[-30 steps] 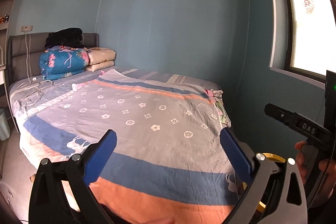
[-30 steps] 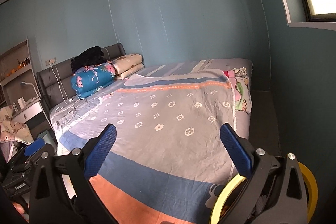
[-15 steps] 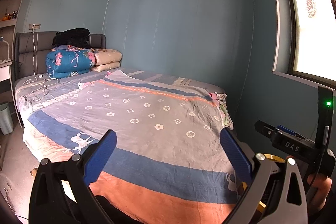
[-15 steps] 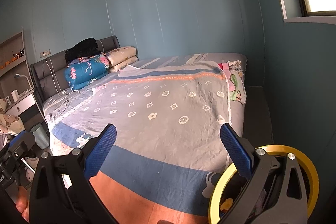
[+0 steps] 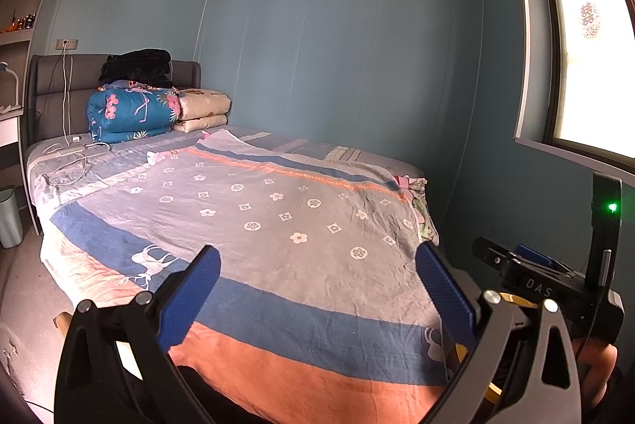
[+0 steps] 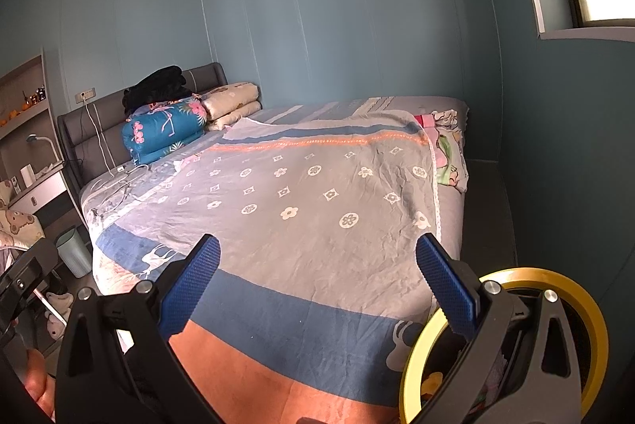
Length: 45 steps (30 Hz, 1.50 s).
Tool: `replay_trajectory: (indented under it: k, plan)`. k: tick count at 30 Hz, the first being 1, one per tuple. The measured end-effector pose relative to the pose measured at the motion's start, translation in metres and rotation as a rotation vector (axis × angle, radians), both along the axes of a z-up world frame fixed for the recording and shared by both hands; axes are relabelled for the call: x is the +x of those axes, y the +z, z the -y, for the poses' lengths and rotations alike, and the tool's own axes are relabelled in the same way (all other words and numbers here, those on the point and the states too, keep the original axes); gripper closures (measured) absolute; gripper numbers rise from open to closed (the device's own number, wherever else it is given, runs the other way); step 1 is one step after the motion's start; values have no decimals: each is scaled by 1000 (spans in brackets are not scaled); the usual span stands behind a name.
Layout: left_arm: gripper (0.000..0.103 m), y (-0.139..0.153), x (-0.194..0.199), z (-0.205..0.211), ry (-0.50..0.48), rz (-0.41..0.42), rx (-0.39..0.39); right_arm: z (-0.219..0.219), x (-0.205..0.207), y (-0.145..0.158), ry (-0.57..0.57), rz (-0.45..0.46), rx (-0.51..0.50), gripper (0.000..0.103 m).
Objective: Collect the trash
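Both the left gripper (image 5: pixel 315 289) and right gripper (image 6: pixel 317 289) are held spread apart, empty, above the bed (image 5: pixel 278 217)

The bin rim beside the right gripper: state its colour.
Yellow; the bin rim shows best in the right wrist view.

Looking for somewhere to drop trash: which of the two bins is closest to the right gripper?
The yellow-rimmed bin, right under the right gripper at the bed's foot. The pale green bin stands away by the headboard side.
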<state>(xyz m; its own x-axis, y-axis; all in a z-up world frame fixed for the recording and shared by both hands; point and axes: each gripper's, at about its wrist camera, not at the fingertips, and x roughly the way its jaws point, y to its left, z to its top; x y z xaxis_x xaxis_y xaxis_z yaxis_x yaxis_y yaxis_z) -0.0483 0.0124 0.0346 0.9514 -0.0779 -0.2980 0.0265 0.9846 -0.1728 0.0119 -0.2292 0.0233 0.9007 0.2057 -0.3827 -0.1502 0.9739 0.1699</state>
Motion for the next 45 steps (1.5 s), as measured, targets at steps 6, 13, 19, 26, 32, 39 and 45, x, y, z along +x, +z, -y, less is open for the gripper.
replay_trajectory:
  k: [6,13,19,26,32,39,45]
  plan:
    - [8,-1,0,-1,-2,-3,-5,-1,1,-3,1,-12,1,8]
    - [8,-3,1,-1,-6,-11,-11,-3,2,-5,4,-18,0,8]
    - [8,-4,0,1,-11,-16,-12,-5,4,-7,7,-28,2,8]
    - [8,-5,3,0,-13,-20,-14,-4,4,-7,7,-28,1,8]
    - [8,-6,2,1,-17,-22,-14,-4,6,-8,6,-38,2,8]
    - [8,-8,3,2,-21,-27,-16,-3,6,-13,3,-47,3,8]
    - [8,-10,4,2,-24,-30,-18,-2,9,-13,3,-55,5,8]
